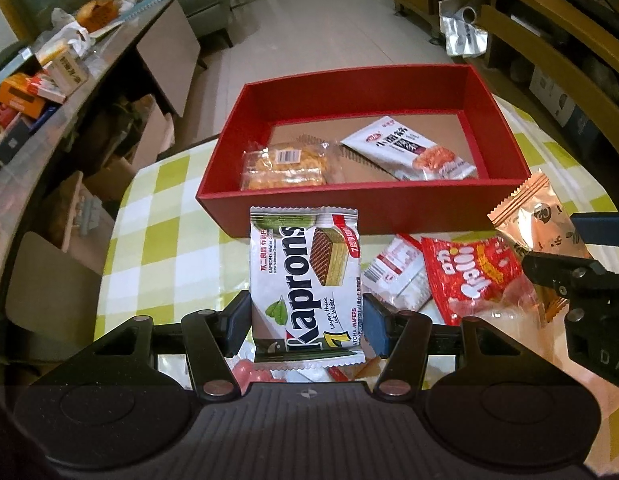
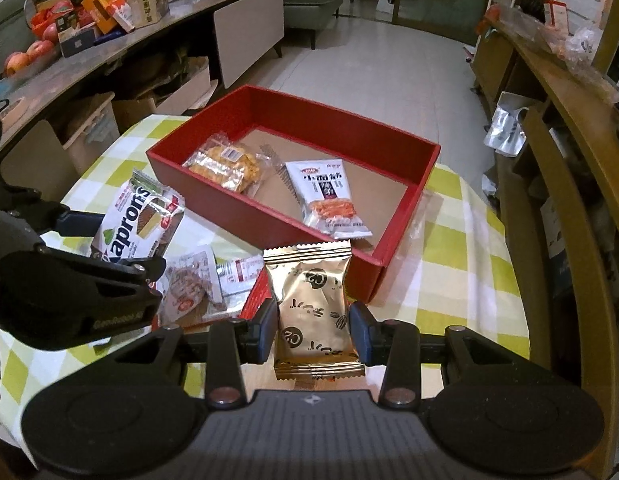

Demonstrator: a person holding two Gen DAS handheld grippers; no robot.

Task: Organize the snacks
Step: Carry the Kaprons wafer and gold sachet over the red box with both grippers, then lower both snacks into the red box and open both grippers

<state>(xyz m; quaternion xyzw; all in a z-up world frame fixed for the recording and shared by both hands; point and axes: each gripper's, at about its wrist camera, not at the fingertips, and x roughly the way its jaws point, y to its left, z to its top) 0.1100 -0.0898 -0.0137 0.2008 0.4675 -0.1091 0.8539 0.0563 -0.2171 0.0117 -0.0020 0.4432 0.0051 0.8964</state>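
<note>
Clamped in left gripper (image 1: 305, 320): Kaprons wafer pack (image 1: 305, 280), upright, just short of red box (image 1: 393, 208) near wall. Right gripper (image 2: 314, 326) clenched on gold sachet (image 2: 315, 308). Lift clear of wall, release over bare floor beyond packets.

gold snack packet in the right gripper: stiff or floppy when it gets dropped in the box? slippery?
The gold packet looks puffed and stands upright between the right gripper pads, so probably fairly stiff and light. Its glossy foil may slip if the grip loosens. Dropped into the red box, it should land flat rather than roll.
</note>
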